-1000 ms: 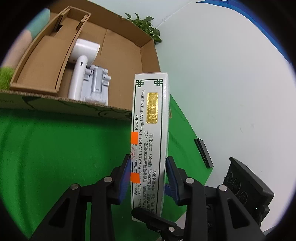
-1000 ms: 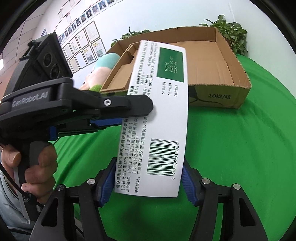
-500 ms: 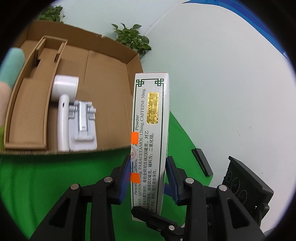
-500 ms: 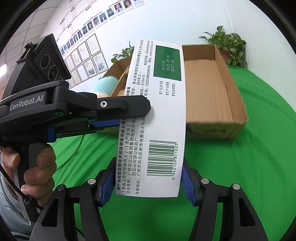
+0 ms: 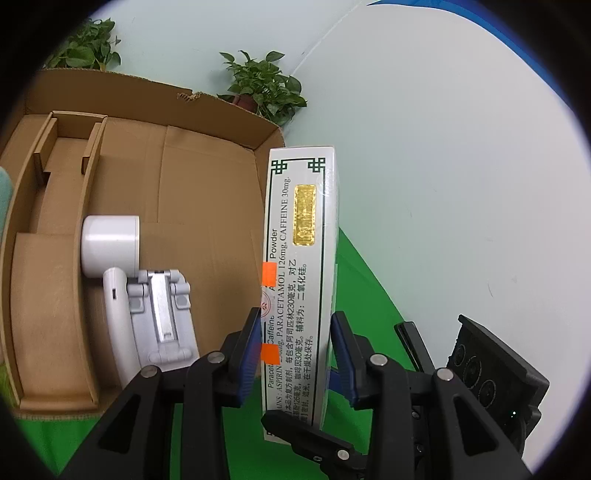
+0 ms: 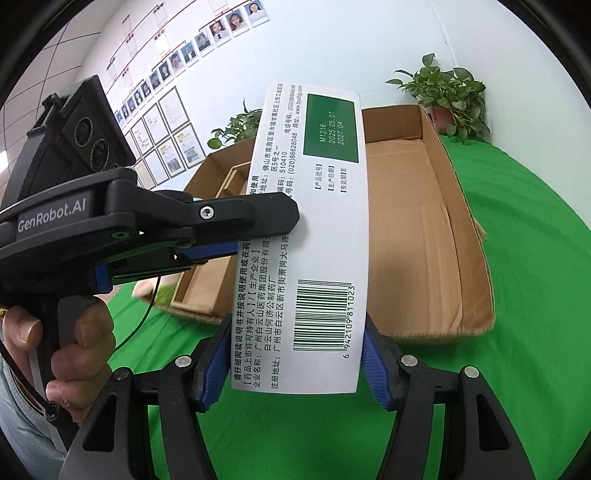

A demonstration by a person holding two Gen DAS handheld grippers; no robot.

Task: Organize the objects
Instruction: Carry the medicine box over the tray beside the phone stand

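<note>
Tongs, both pairs, gripping one white medicine box: right tongs clamping its barcode end, left tongs pinching its narrow sides, holding it above green desk, before open cardboard carton containing white device.

We lose the medicine box bottom behind the right gripper's finger, the cardboard box left half behind it, the wall photos too small for us to read

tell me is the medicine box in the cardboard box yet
Not yet: the medicine box is held above the cardboard box by both grippers.
</note>
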